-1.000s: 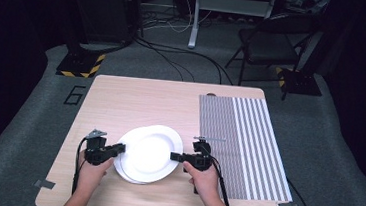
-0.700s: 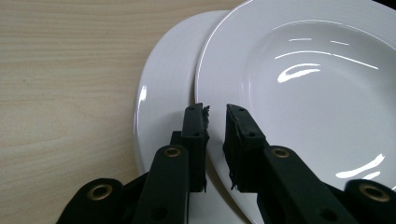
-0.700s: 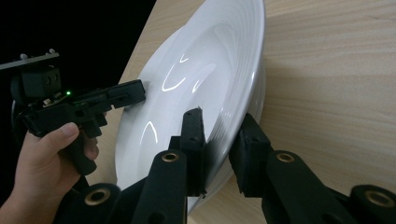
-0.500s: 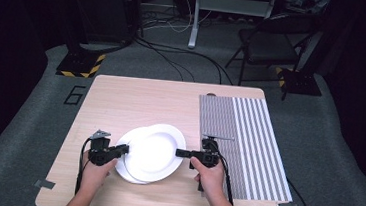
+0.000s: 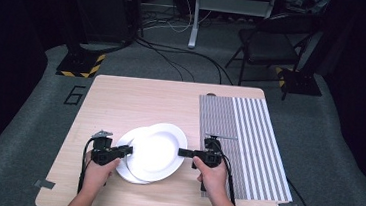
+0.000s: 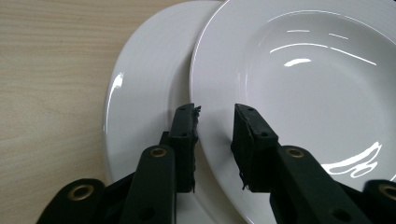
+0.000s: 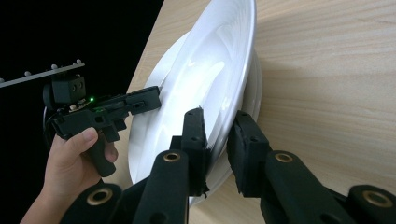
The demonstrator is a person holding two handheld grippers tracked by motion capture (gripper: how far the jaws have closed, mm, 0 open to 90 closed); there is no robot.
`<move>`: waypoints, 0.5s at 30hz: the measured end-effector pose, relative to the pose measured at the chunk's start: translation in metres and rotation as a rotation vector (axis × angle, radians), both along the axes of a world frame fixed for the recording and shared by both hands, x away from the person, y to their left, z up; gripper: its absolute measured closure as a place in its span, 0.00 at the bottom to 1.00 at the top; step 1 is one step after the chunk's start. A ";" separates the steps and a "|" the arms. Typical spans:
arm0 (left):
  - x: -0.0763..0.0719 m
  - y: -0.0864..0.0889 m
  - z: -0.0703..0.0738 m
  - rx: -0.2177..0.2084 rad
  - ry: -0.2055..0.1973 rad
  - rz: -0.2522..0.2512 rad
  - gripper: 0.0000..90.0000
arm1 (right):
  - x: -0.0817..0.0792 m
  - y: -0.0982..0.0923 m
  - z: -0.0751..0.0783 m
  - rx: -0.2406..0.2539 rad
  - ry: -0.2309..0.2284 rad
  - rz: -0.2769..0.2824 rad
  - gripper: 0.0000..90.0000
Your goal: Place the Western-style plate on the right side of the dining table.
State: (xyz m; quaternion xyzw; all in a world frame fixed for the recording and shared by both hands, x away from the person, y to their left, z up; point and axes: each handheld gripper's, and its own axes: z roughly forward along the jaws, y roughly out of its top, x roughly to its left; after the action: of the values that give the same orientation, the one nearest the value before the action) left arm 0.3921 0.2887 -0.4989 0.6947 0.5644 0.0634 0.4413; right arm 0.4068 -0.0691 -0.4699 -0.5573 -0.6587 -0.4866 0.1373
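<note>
Two white plates lie overlapped near the table's front. The upper plate (image 5: 159, 151) (image 6: 303, 93) (image 7: 210, 60) sits shifted right and tilted off the lower plate (image 5: 123, 172) (image 6: 144, 93) (image 7: 255, 86). My left gripper (image 5: 127, 150) (image 6: 215, 112) has the upper plate's left rim between its jaws. It also appears across the plate in the right gripper view (image 7: 156, 95). Opposite it, my right gripper (image 5: 181, 152) (image 7: 218, 116) is shut on the same plate's right rim, one jaw above it and one below.
A grey-and-white striped mat (image 5: 243, 138) covers the right part of the wooden table (image 5: 136, 99), just right of my right hand. A folding chair (image 5: 272, 40), cables and a stand foot with yellow-black tape (image 5: 79, 66) lie on the floor beyond the far edge.
The upper plate has slid a little to the right off the lower one, uncovering more of the lower plate's left side. Both grippers moved slightly right with it.
</note>
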 end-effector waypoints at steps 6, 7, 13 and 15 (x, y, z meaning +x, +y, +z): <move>0.004 -0.003 0.002 -0.030 0.053 -0.002 0.67 | -0.002 -0.001 -0.001 -0.008 -0.007 -0.004 0.86; 0.004 -0.003 0.003 -0.027 0.056 -0.009 0.66 | -0.002 -0.002 -0.002 -0.004 -0.007 -0.008 0.86; 0.005 -0.006 0.002 -0.043 0.072 -0.019 0.62 | -0.003 -0.004 -0.005 0.002 -0.011 -0.012 0.86; 0.004 -0.007 0.002 -0.046 0.076 -0.016 0.62 | -0.004 -0.005 -0.006 0.006 -0.015 -0.016 0.86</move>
State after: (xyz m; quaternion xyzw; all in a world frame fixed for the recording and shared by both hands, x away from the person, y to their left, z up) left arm 0.3964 0.2816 -0.4971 0.6910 0.5763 0.0206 0.4359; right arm 0.4032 -0.0738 -0.4759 -0.5585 -0.6538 -0.4937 0.1304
